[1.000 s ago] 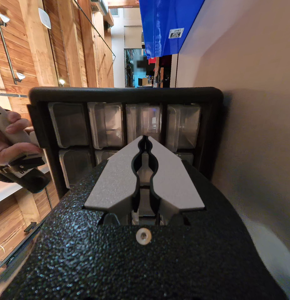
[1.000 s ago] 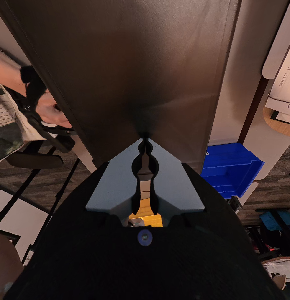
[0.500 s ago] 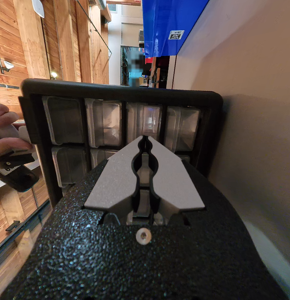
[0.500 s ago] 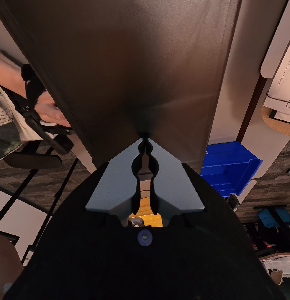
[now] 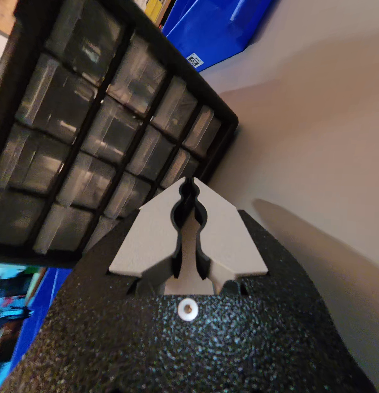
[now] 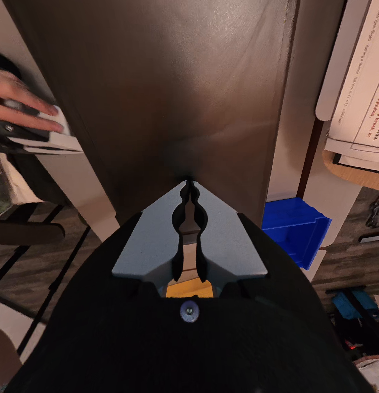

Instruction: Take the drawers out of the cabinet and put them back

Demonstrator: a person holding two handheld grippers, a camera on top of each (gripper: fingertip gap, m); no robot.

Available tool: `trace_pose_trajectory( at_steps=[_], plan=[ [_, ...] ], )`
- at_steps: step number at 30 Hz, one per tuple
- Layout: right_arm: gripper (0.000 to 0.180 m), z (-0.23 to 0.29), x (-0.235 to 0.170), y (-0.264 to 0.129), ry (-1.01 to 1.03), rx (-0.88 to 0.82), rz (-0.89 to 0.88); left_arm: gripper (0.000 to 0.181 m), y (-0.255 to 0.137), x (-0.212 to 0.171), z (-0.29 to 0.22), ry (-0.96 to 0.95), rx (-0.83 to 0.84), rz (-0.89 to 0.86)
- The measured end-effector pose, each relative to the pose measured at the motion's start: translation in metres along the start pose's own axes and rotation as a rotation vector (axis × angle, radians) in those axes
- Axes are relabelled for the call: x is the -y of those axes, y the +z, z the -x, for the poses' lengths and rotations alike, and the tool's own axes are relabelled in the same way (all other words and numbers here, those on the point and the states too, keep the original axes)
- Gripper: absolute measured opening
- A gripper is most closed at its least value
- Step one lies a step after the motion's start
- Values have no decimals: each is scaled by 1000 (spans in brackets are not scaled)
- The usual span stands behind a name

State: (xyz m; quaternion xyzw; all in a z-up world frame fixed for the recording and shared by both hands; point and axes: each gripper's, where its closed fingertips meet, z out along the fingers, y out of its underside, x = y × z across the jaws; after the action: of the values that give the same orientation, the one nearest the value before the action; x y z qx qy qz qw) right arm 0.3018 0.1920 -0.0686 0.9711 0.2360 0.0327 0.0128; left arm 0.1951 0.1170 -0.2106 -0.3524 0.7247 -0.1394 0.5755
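The black cabinet (image 5: 35, 258) fills the upper left of the left wrist view, tilted in the picture, with several rows of clear drawers (image 5: 86, 182), all seated in their slots. My left gripper (image 5: 189, 180) is shut and empty, its tips by the cabinet's lower right corner, next to the pale surface (image 5: 301, 148). In the right wrist view my right gripper (image 6: 188, 181) is shut and empty, its tips against the cabinet's plain dark panel (image 6: 173, 85). The hand (image 6: 20, 110) holding the left gripper shows blurred at the left edge there.
A blue bin (image 5: 216, 32) stands behind the cabinet. In the right wrist view another blue bin (image 6: 290, 229) sits at lower right, printed papers (image 6: 365, 85) lie at the right edge, and a yellow thing (image 6: 188, 287) shows between the fingers.
The left wrist view has swung and rolled: the cabinet now sits tilted to the left with more drawer rows showing. The right gripper stays against the dark panel. The hand in the right view has shifted.
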Motion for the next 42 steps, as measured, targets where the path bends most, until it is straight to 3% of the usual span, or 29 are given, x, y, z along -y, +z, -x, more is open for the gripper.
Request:
trace_pose_trajectory(
  at_steps=[3, 4, 5, 11, 16, 17, 20, 24, 30, 33, 35, 36, 40, 42],
  plan=[
    [0, 2, -1, -1, -48, -55, -51, 0, -20, -12, 19, -98, -36, -23],
    [5, 4, -2, -2, -55, -74, -81, 0, -27, -16, 29, -143, -47, -35],
    [22, 1, -2, -7, -49, -128, -138, 0, -34, -20, 40, -197, -57, -54],
    [50, -1, -34, -78, 180, -569, -722, 0, -71, -33, 120, -476, -111, -157],
    [113, 50, -87, -104, 302, -956, -1230, 6, -90, -31, 159, -609, -195, -266],
    [118, 61, -100, -105, 344, -1040, -1334, 11, -91, -34, 163, -618, -201, -269],
    [129, 89, -121, -74, 439, -1098, -1496, 36, -89, -41, 169, -663, -160, -266],
    [144, 97, -138, -13, 602, -1144, -1434, 66, -83, -47, 169, -724, -10, -274],
    [147, 110, -156, 24, 648, -1243, -1290, 75, -92, -55, 189, -738, 219, -293],
    [145, 111, -179, 20, 673, -1334, -1183, 74, -91, -50, 203, -776, 191, -314],
    [141, 115, -189, 10, 703, -1361, -1209, 70, -86, -42, 218, -758, 149, -316],
    [143, 117, -188, 5, 714, -1344, -1248, 58, -83, -38, 227, -732, 126, -305],
    [108, 125, -167, -2, 680, -1235, -1376, 4, -61, -14, 247, -563, -82, -205],
    [94, 129, -143, 2, 626, -1143, -1398, 0, -46, -5, 250, -451, -215, -109]
  ],
)
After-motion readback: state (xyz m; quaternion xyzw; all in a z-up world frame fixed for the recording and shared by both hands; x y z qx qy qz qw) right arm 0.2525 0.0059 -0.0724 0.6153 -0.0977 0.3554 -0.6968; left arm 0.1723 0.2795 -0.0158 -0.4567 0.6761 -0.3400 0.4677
